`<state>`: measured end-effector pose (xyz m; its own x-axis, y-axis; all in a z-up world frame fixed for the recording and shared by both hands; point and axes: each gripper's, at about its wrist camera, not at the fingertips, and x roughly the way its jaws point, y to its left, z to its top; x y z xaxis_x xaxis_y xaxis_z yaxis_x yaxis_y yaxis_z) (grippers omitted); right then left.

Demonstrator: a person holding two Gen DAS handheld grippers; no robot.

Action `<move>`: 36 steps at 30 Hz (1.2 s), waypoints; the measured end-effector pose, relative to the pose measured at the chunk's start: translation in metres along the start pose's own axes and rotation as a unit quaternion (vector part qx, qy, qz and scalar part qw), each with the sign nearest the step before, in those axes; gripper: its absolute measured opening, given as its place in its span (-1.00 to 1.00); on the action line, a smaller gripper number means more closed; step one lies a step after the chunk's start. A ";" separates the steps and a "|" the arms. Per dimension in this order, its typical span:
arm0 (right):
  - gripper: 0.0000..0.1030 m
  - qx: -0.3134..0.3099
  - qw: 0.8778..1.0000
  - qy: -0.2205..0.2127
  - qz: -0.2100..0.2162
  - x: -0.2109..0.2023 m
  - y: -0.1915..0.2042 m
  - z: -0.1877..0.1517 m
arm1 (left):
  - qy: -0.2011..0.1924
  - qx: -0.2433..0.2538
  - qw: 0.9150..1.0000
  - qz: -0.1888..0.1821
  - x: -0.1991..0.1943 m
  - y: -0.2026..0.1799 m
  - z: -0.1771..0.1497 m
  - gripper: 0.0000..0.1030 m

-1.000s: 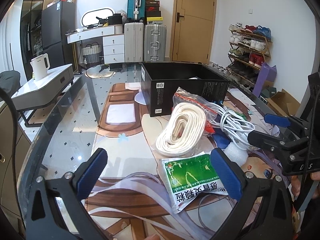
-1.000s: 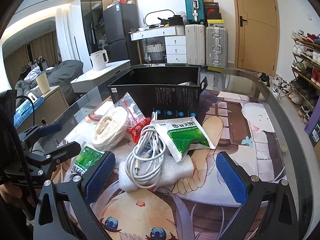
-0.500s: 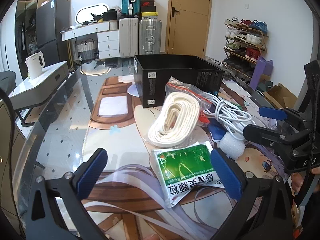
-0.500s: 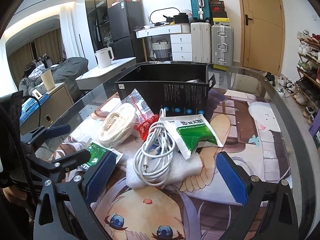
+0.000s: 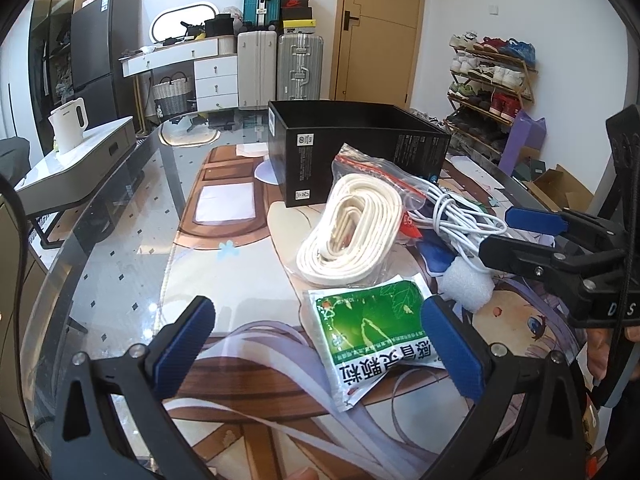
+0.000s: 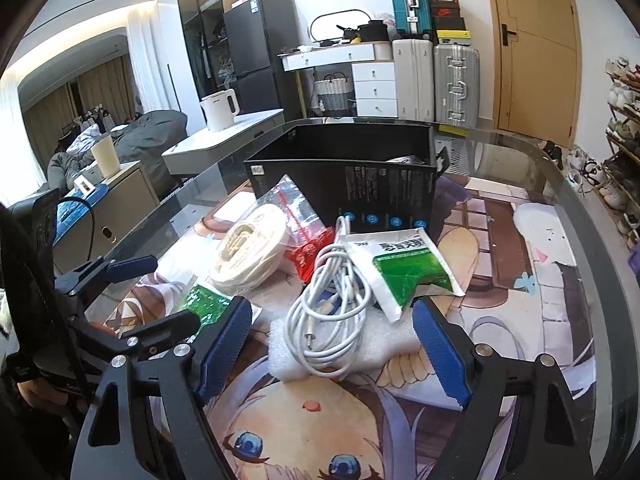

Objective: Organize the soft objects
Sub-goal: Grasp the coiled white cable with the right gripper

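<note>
A pile of soft items lies on the printed mat in front of an open black box (image 5: pixel 352 152) (image 6: pixel 352 172). It holds a coiled white strap (image 5: pixel 352 236) (image 6: pixel 248 256), a clear zip bag with red contents (image 6: pixel 304 236), a bundled white cable (image 6: pixel 332 312) (image 5: pixel 456 216) on a white foam sheet (image 6: pixel 360 356) (image 5: pixel 466 282), and two green-and-white sachets (image 5: pixel 372 328) (image 6: pixel 404 268). My left gripper (image 5: pixel 316 344) is open and empty, just short of the near sachet. My right gripper (image 6: pixel 332 356) is open and empty, with the cable and foam between its fingers.
The glass table (image 5: pixel 100 264) carries the anime-print mat (image 6: pixel 500 248). A low side table with a white kettle (image 5: pixel 70 124) stands to the left. Suitcases (image 5: pixel 280 68), a door and a shoe rack (image 5: pixel 492 76) are behind.
Both grippers have moved forward toward the pile and stay open. The right gripper now frames the cable and foam; the left has drawn nearer the green sachet.
</note>
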<state>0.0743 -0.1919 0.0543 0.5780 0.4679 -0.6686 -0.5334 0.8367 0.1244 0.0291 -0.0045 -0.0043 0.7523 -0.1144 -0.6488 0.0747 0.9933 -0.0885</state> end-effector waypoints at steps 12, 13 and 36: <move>0.40 -0.010 0.999 0.023 0.022 0.020 0.011 0.005 | -0.001 -0.008 1.000 0.005 0.000 0.008 0.001 1.00; 0.39 -0.010 0.999 0.024 0.022 0.022 0.012 0.006 | -0.001 -0.009 1.000 0.005 0.000 0.008 0.001 1.00; -0.37 0.014 1.000 0.002 0.014 0.026 -0.002 0.006 | 0.004 -0.008 1.000 0.007 0.005 0.011 0.002 1.00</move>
<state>0.0946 -0.1797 0.0411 0.5597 0.4907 -0.6678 -0.5325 0.8304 0.1639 0.0345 0.0063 -0.0070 0.7476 -0.1008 -0.6564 0.0540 0.9944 -0.0911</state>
